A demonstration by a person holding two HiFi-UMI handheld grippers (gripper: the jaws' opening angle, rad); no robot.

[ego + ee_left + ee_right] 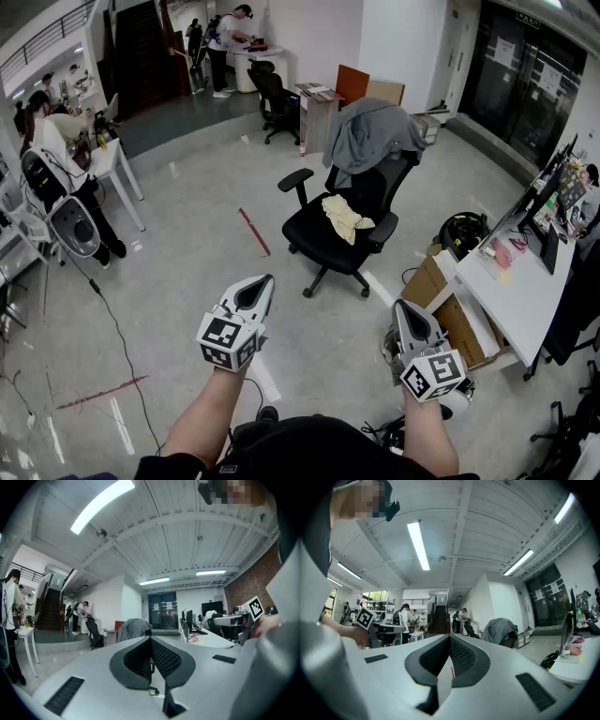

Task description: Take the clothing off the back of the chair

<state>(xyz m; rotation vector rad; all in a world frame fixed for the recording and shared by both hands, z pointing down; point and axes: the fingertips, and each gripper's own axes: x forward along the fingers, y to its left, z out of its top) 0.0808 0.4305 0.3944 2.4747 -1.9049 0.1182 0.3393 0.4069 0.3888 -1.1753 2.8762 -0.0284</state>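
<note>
A grey jacket [373, 131] hangs over the back of a black office chair [347, 230] out on the floor ahead of me. A pale yellow cloth [347, 217] lies on the chair's seat. My left gripper [255, 291] and my right gripper [405, 317] are held level well short of the chair, both shut with nothing in them. The left gripper view shows the jacket [133, 629] far off above the closed jaws. In the right gripper view the jacket [501, 630] is small and to the right.
A white desk [520, 281] with monitors runs along the right, with a cardboard box [448, 305] beside it. A second black chair [274, 98] and a small cabinet [317, 117] stand behind. People work at a table [112, 159] on the left. A cable [122, 347] crosses the floor.
</note>
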